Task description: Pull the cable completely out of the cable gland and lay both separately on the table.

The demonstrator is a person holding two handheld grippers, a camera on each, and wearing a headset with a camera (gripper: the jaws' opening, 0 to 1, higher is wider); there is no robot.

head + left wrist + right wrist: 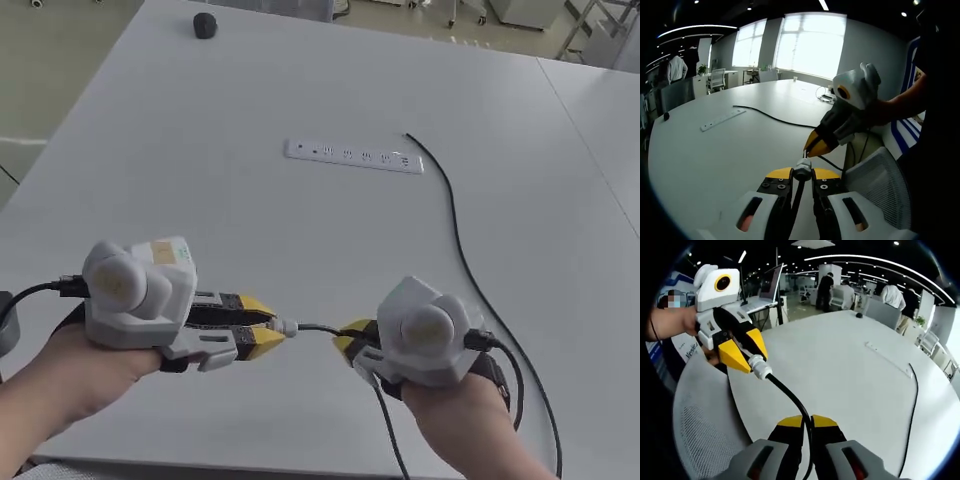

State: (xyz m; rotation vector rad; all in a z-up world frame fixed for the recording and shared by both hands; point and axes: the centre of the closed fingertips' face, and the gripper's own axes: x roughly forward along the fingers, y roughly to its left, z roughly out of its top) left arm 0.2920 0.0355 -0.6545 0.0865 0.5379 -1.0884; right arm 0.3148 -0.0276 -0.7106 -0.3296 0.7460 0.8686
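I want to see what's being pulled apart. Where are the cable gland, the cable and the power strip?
cable gland (760, 369): right gripper view, its white ribbed body.
cable (790, 396): right gripper view, the bare black middle stretch.
power strip (353, 156): head view, middle of its white top.

We see a big white table (250, 230). A long white power strip (353, 156) lies near its middle. A thin black cord (457, 225) runs from beside the strip toward the near edge. A small dark round thing (205, 25) sits by the far edge.
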